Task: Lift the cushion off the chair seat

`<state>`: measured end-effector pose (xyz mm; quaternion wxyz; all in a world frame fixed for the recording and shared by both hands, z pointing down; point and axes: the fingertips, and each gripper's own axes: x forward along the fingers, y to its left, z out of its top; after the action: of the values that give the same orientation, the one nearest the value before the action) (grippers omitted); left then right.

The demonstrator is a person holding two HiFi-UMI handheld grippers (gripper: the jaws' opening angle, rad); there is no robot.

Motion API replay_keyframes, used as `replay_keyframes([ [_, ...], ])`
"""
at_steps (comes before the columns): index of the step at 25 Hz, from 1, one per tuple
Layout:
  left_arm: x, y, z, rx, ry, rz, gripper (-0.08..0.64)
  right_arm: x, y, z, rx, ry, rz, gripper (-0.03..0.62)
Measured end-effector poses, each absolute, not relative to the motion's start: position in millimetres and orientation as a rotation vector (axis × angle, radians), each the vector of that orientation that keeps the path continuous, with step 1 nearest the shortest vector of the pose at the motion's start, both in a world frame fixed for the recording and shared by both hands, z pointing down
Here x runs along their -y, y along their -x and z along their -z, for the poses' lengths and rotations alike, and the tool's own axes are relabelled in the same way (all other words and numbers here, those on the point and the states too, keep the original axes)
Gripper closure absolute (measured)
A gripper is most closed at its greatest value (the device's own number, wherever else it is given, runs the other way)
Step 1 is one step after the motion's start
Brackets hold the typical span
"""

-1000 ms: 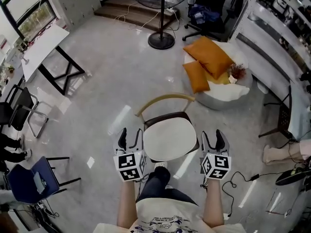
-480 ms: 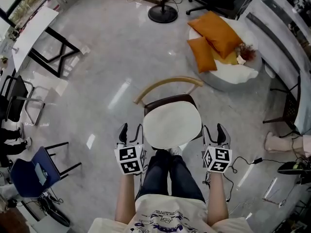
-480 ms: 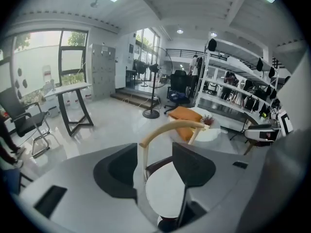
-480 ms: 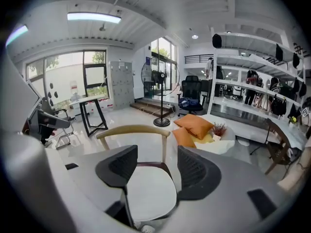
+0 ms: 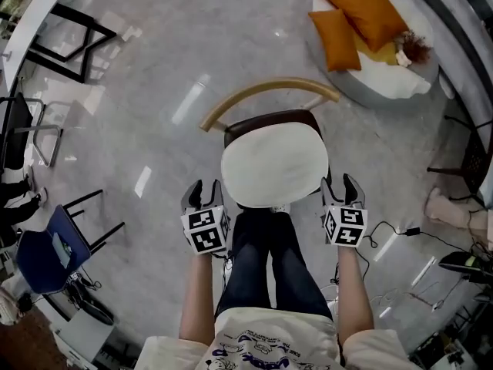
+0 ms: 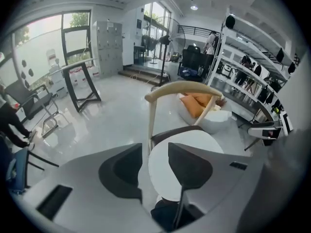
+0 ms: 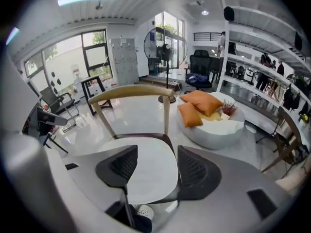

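1. Cushion: white, rounded, lying flat on the dark seat of the chair. It is placed at the centre of the head view, with the curved wooden backrest at its 12 o'clock.
2. Left gripper: held just beside the cushion rim, at the cushion's 8 o'clock. In the left gripper view the left gripper is seen with jaws apart and closing. The near edge of the cushion is framed in the gap. No pad contact with it is seen, and nothing is gripped.
3. Right gripper: held just beside the rim at the cushion's 4 o'clock. In the right gripper view the right gripper is seen with jaws spread. The cushion is visible in the gap, the pads stand clear of it, and nothing is gripped.
4. Both grippers are pitched downward toward the seat.
5. The person's legs are seen at the cushion's 6 o'clock.
6. Orange pillows are noted on a white pouf, well apart, at 1 o'clock.
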<state>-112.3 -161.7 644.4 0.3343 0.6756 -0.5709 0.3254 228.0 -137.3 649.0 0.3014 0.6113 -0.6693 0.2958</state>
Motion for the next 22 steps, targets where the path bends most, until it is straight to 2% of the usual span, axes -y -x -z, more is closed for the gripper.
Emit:
replay_keyframes([
  [12,156,86,-817,1.361,-1.601,-0.916,0.34,152,-265,-816,1.664,-1.528,-0.941,0.319],
  [16,158,81,-859,1.321,-1.569,-0.909,0.296,156,-272,-863,1.634,-1.519,-0.976,0.318],
  [22,151,81,-908,1.283,-1.487,-0.865,0.275,156,-283,-911,1.596,-1.453,-0.995,0.311],
])
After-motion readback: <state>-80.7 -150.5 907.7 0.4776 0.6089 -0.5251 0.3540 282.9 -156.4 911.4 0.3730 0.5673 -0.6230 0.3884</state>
